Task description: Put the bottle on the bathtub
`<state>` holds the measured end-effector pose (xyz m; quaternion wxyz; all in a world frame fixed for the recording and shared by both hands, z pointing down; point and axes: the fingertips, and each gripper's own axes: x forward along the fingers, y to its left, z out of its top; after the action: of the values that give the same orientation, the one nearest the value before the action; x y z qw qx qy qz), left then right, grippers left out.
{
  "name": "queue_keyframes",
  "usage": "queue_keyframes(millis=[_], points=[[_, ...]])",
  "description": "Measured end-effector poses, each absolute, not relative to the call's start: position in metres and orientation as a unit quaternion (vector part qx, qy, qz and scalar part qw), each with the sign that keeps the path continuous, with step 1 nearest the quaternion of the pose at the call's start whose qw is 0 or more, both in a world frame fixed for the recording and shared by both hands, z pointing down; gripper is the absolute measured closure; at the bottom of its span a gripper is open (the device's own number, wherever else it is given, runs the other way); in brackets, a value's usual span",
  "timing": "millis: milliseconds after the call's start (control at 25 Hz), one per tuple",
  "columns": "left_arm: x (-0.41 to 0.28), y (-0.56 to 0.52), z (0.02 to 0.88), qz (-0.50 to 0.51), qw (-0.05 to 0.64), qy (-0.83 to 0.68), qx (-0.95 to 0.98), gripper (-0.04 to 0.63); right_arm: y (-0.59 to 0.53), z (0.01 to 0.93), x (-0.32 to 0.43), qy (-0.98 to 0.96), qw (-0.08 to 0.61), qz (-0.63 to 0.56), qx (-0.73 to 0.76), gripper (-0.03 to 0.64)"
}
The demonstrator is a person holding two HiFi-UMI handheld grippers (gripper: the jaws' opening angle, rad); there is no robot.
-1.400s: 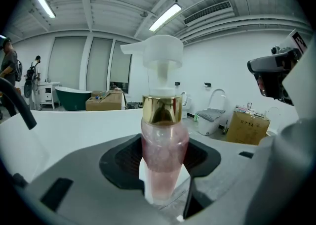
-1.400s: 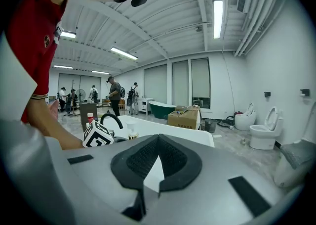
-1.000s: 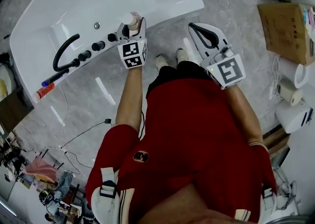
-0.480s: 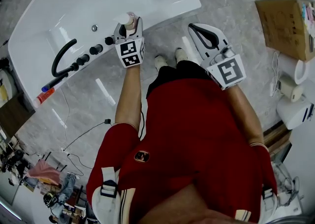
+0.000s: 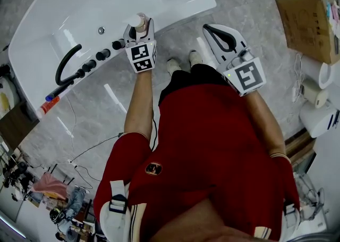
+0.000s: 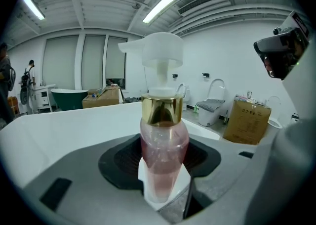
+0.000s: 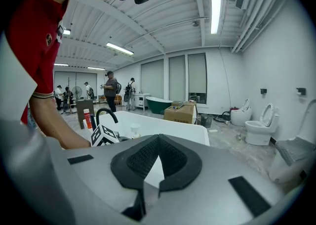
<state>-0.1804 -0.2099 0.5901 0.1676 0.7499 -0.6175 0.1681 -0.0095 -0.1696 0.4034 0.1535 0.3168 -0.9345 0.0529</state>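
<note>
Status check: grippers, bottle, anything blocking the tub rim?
Left gripper jaws shut on pump bottle, upright at bathtub rim. Right gripper empty, jaws together, over floor. Black knobs just beside, not blocking.

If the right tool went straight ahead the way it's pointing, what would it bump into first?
Probably the near side of the white bathtub. Nothing nearer shows ahead of the right tool, though depth is hard to judge.

Bright ceiling strip lights (image 6: 159, 7); fisheye-warped, dark-vignetted edges.
</note>
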Motion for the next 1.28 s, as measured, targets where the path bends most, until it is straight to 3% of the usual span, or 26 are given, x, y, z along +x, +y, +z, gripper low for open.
queue_keyframes(millis=[1280], points=[[-0.178, -0.16, 0.567, 0.173, 0.163, -0.632, 0.738, 0.344, -0.159, 0.401, -0.028, -0.952, 0.121, 0.058, 0.274, 0.62]])
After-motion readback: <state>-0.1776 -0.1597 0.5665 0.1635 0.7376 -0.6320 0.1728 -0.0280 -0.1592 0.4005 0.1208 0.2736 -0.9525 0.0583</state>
